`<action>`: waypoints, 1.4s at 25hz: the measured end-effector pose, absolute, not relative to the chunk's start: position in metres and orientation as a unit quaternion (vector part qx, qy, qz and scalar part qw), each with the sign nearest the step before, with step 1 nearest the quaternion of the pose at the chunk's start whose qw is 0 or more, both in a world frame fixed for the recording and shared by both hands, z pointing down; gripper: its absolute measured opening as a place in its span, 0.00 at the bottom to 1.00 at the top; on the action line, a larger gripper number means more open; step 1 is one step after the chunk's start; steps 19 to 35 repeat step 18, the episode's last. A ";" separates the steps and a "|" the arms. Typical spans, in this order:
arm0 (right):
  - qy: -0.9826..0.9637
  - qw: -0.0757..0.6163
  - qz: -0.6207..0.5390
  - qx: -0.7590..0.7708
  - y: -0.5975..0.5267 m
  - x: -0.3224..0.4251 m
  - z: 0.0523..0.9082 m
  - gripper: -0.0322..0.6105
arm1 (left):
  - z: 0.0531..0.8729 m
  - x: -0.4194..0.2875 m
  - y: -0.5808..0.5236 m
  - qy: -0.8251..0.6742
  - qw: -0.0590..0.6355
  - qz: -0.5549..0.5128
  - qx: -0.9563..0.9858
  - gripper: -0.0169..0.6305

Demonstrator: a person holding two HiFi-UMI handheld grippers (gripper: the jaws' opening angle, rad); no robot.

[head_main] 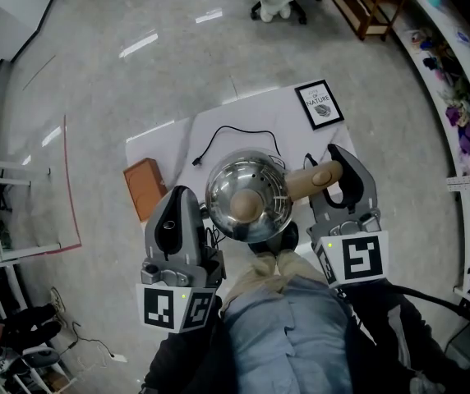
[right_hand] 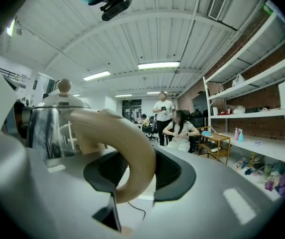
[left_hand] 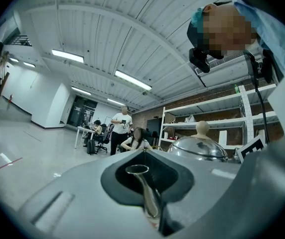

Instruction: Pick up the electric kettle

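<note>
One electric kettle (head_main: 247, 194), steel with one wooden lid knob, is held between two grippers above the near edge of the white desk (head_main: 251, 117). The left gripper (head_main: 187, 199), at the kettle's 9 o'clock, is narrowed onto the spout (left_hand: 145, 193). The right gripper (head_main: 339, 175), at 3 o'clock, is clamped on the beige handle (right_hand: 127, 153). On the desk: one framed picture (head_main: 320, 104) at 1 o'clock, one black cord (head_main: 218, 142) at 12, one brown block (head_main: 145, 189) at 9.
</note>
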State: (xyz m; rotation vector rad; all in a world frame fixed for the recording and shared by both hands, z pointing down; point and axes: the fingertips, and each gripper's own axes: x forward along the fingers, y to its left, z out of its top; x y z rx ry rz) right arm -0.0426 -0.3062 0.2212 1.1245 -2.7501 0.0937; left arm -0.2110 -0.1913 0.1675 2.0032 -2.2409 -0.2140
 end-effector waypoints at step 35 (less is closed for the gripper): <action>-0.923 0.080 0.027 0.376 -0.309 -0.043 0.214 0.32 | 0.165 -0.209 -0.191 -0.744 0.064 -0.076 0.661 0.04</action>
